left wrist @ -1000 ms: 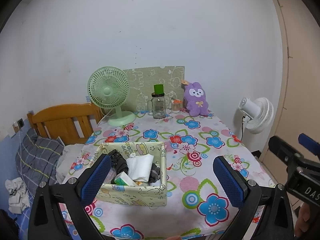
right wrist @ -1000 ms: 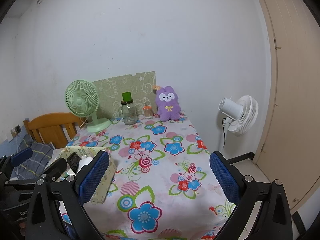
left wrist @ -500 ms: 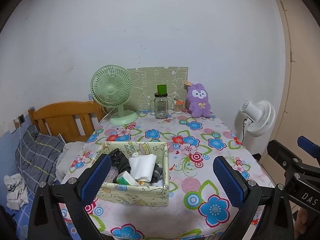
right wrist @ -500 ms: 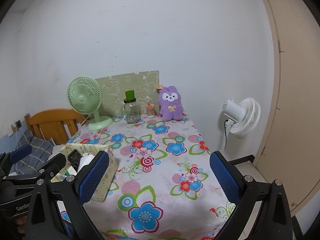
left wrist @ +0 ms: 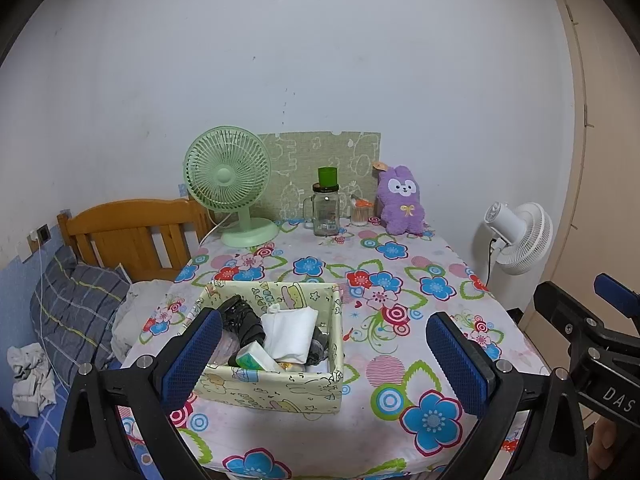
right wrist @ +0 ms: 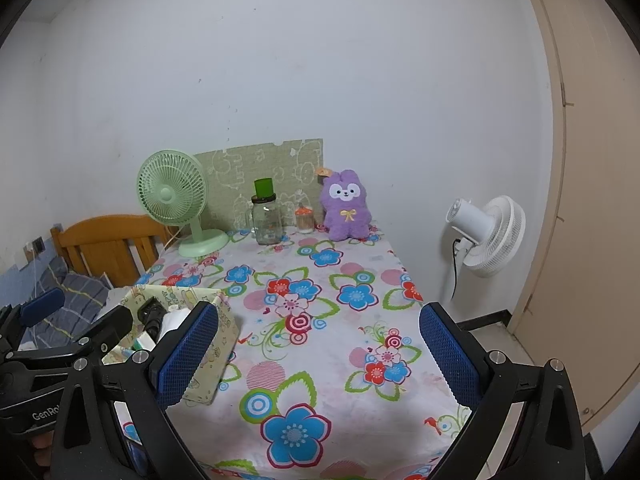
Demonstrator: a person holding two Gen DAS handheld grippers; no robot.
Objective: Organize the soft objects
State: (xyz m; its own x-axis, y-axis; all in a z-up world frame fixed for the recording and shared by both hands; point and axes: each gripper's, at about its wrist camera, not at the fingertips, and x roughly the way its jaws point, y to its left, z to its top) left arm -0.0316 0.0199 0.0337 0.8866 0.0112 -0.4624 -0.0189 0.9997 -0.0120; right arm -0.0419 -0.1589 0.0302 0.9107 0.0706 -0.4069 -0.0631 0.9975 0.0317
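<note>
Purple plush bunny (right wrist: 346,205) sits at the table's (right wrist: 320,360) far edge; your left gripper (left wrist: 324,360) and right gripper (right wrist: 318,356) hang wide open, empty.

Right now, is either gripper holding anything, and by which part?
Nothing is held. The left gripper and the right gripper are both wide open above the table, with nothing between their pads.
</note>
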